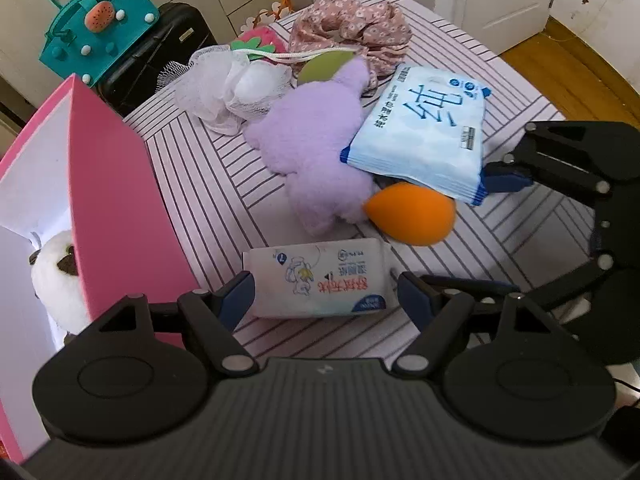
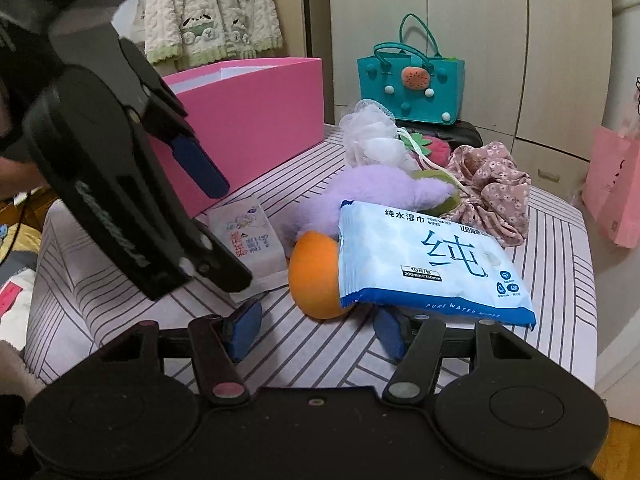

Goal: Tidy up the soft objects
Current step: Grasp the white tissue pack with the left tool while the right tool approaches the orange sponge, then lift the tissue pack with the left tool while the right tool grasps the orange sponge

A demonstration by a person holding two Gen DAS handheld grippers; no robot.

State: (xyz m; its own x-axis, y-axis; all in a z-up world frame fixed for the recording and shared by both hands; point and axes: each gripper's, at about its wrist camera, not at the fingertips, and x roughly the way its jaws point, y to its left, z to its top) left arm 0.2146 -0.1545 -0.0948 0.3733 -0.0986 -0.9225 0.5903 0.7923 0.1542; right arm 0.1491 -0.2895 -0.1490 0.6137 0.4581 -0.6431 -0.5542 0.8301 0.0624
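Note:
My left gripper (image 1: 325,293) is open, its fingers on either side of a small white tissue pack (image 1: 320,278) on the striped table; the pack also shows in the right wrist view (image 2: 250,240). My right gripper (image 2: 316,332) is open, low in front of an orange sponge (image 2: 316,276) and a blue wet-wipes pack (image 2: 428,264). The wipes (image 1: 424,136) lie on the sponge (image 1: 412,214) and a purple plush (image 1: 316,152). A pink box (image 1: 108,200) at left holds a white plush (image 1: 56,276).
A white mesh bath puff (image 1: 228,88), a floral cloth bundle (image 1: 352,28) and a strawberry item (image 1: 260,42) lie at the far side of the striped table (image 1: 224,184). A teal bag (image 1: 96,28) stands on a black suitcase (image 1: 160,52) beyond.

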